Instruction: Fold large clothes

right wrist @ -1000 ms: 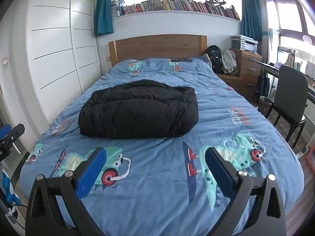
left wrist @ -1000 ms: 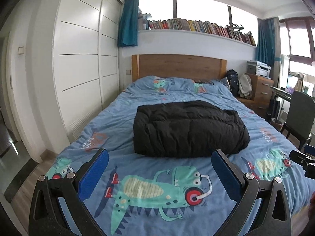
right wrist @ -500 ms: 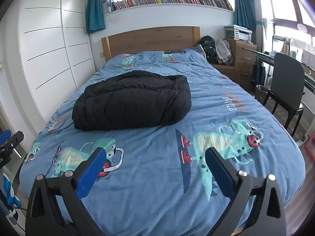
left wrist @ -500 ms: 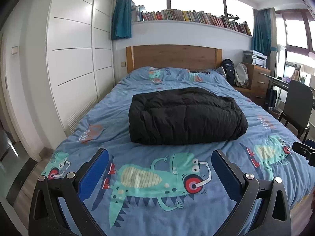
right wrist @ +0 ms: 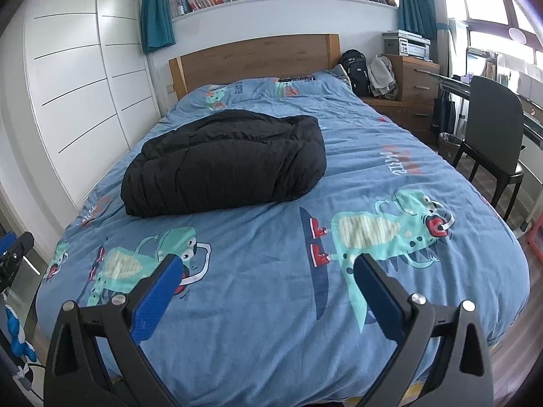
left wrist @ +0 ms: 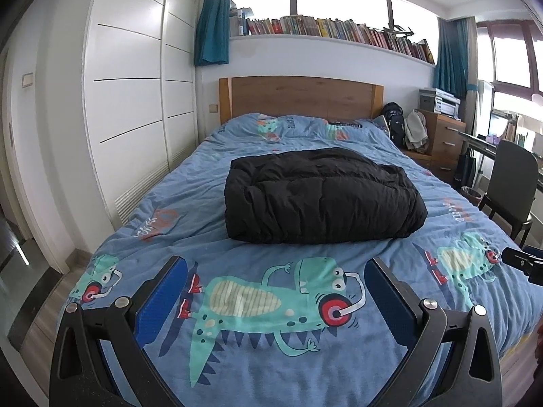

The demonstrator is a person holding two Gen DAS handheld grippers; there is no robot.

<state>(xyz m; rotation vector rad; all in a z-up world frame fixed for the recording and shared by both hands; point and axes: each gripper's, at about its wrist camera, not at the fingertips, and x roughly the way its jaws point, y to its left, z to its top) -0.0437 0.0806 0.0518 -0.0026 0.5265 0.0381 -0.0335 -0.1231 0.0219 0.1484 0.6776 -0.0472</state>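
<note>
Both wrist views face the headboard (left wrist: pixel 300 96) from the bed's (right wrist: pixel 373 156) foot.

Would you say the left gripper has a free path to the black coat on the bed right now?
Probably yes: the left gripper is open and empty, and only bare blue bedcover lies between it and the coat.

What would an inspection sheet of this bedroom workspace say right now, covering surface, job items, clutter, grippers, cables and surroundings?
Surface: bed with blue dinosaur-print cover, lightly wrinkled.
Job's things: black padded garment lies folded in a thick bundle mid-bed.
Clutter: dark flat item near the headboard; too small to identify.
Grippers: left gripper and right gripper open, blue fingers apart over the bed's foot, holding nothing.
Cables: nothing seen.
Surroundings: white wardrobe, bookshelf, wooden dresser, dark chair.
</note>
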